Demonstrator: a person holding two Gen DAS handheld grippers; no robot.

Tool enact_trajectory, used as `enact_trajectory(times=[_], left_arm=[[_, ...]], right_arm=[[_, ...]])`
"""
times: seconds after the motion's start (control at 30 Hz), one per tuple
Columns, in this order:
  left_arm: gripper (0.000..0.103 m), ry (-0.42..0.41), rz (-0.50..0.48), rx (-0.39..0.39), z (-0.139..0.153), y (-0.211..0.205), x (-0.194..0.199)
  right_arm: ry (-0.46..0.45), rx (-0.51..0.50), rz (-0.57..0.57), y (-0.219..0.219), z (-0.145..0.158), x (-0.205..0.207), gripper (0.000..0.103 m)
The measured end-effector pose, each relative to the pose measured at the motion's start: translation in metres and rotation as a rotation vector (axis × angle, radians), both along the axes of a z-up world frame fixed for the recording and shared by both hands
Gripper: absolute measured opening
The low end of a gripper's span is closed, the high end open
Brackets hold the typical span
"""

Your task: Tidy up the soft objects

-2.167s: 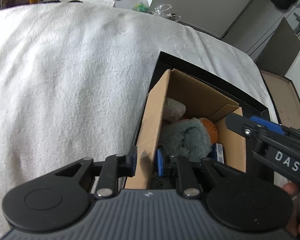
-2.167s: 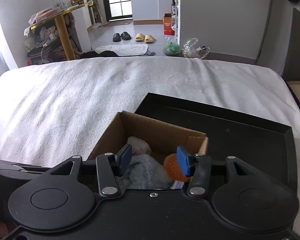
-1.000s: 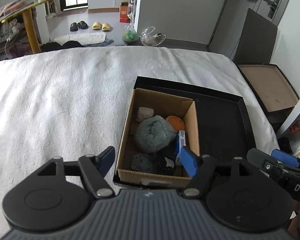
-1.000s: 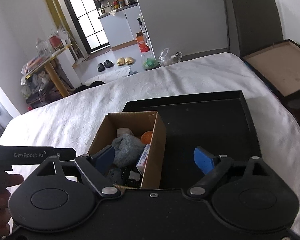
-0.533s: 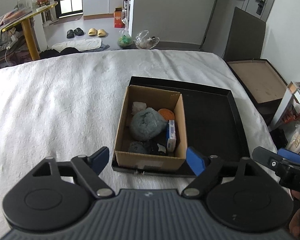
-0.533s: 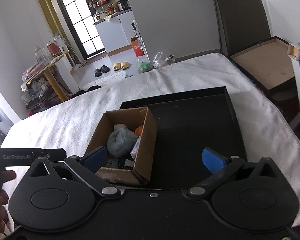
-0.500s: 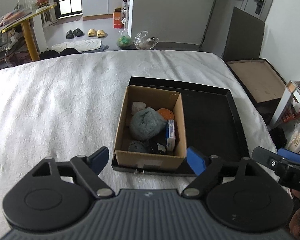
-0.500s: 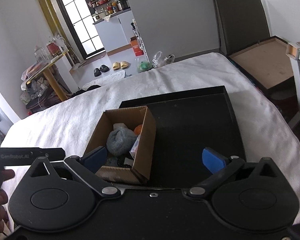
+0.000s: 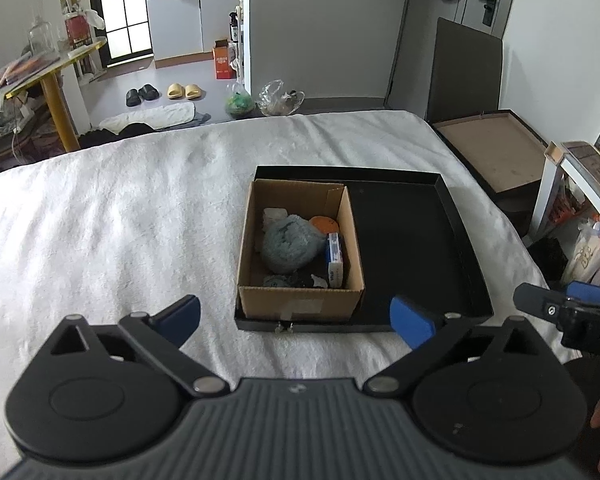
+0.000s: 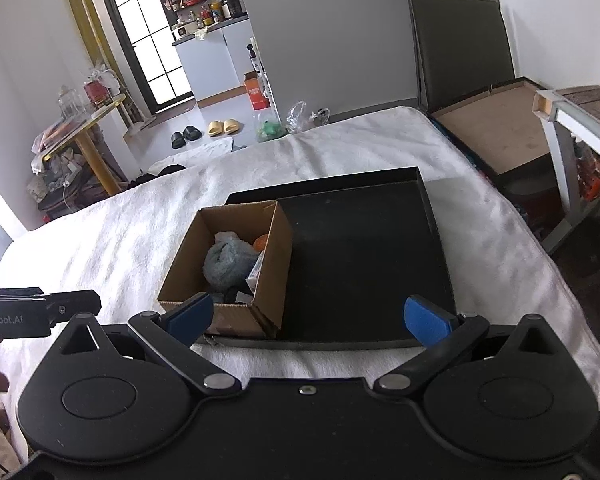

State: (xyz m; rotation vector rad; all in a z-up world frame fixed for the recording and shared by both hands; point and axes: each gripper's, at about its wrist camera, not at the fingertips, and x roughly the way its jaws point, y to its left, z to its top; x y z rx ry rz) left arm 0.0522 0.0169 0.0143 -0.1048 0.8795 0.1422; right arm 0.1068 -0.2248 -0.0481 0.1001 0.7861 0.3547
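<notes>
From the left wrist view, the left gripper [image 9: 295, 318] has its blue-padded fingers [image 9: 412, 321] spread wide, the jaws opening, with nothing between them — only white blanket [image 9: 100, 232]. Just ahead of the fingertips sits a shallow black tray [image 9: 412, 240] on the blanket, and in its left part stands an open cardboard box [image 9: 300, 304]. Inside the box lie a grey-blue fluffy bundle [image 9: 288, 244] in the middle, a pale crumpled piece [image 9: 274, 216] at the far left corner, an orange round thing [image 9: 325, 224] beyond the bundle on the right, a blue-and-white packet [image 9: 335, 258] upright against the right wall, and dark small items [image 9: 296, 280] along the near wall, too small to tell apart. The tray's right part is bare. Past the right fingertip, the tip of the other gripper shows at the picture's edge.

From the right wrist view, the right gripper [image 10: 310, 320] also has its fingers [image 10: 428, 320] far apart, clamping nothing. The cardboard box [image 10: 272, 276] is just beyond the left fingertip — its near corner sits behind that pad — while the black tray [image 10: 364, 256] spreads ahead between the two tips. The grey-blue bundle [image 10: 228, 260] and the orange thing [image 10: 260, 242] show inside the box.
</notes>
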Motion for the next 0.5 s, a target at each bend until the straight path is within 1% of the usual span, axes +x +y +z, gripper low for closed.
enact_trajectory(times=[0.2, 0.33, 0.5], left_arm=[[0.101, -0.019, -0.007, 0.008, 0.009, -0.003, -0.023], [0.101, -0.029, 0.001, -0.006, 0.013, -0.002, -0.035], [0.101, -0.04, 0.014, -0.016, 0.016, 0.0, -0.046]], right_arm=[[-0.006, -0.014, 0.004, -0.002, 0.008, -0.017, 0.103], [0.009, -0.006, 0.01, -0.002, 0.011, -0.027, 0.103], [-0.015, -0.018, 0.016, 0.001, 0.02, -0.04, 0.103]])
